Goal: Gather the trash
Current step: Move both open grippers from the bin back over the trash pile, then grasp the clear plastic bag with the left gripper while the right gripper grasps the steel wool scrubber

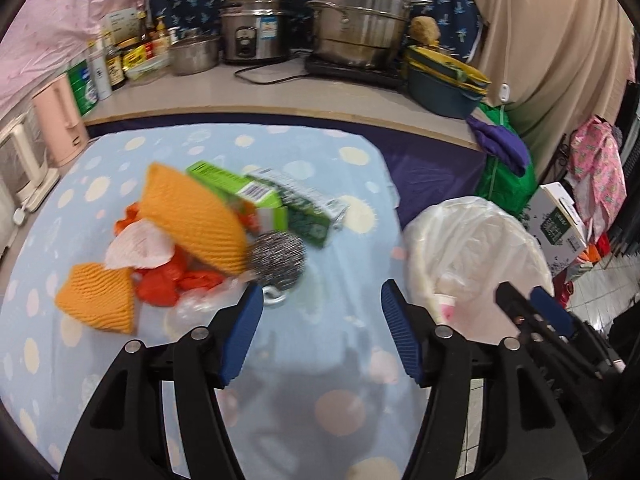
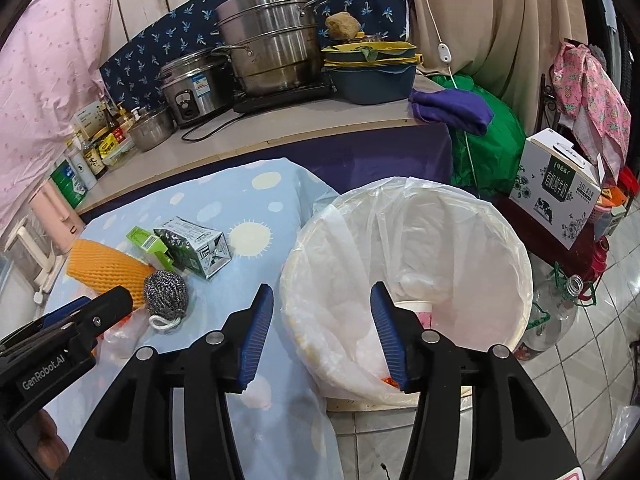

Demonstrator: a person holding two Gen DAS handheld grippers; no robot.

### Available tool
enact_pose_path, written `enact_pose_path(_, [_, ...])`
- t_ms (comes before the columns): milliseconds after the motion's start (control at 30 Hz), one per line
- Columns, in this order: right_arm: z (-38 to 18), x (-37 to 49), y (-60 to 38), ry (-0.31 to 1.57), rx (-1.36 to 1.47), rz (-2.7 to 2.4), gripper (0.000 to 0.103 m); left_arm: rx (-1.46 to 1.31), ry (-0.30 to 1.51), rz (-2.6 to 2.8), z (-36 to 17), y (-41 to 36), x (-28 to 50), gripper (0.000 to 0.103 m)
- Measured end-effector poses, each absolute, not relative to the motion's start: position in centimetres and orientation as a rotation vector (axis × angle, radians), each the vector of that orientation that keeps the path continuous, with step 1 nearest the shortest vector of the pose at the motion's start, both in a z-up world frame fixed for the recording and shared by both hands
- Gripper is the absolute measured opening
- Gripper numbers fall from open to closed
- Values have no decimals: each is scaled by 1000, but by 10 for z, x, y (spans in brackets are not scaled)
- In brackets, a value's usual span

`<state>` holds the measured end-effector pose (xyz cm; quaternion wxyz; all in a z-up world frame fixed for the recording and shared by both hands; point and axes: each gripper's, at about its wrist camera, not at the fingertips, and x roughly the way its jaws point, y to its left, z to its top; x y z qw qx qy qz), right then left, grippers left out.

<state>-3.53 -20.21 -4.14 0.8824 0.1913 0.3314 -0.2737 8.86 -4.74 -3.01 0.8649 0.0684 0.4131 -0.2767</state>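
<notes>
Even indoor light, fisheye-bent dark edges, motion blur smearing the left view

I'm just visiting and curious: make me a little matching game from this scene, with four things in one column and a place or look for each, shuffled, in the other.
Things:
1. steel scrubber
2. paper cup
3. purple cloth
4. milk box

Places or looks:
A. inside the lined trash bin
B. hanging over the corner of the counter
C. on the spotted blue cloth, beside an orange foam net
D. white with a cow picture, standing to the right of the bin

Pairs: 1-C, 2-A, 3-B, 4-D
</notes>
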Motion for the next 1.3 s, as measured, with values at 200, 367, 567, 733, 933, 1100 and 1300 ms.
enact_pose_path(200, [-45,-57,-197,717,376,-608,53,149,889,-496,-45,-9,100,58])
enact_pose_path(367, [-55,-78,-213,752,384,-680,54,178,913,-446,-62,13,107,59])
enact_pose_path(567, [-63,-92,-251,773,419,-770,54,183,975,-398,-83,26,125,60])
enact_pose_path(733, [-62,-93,-283,754,447,-835,54,208,999,-392,-95,16,136,62])
enact_pose_path(933, [-70,-81,-301,758,461,-843,54,229,1000,-373,-101,6,141,72])
enact_pose_path(1100, [-73,-62,-294,763,455,-785,54,223,1009,-354,-103,6,144,72])
enact_pose_path(1300, [-73,-31,-267,764,430,-667,55,196,1013,-334,-104,12,149,74])
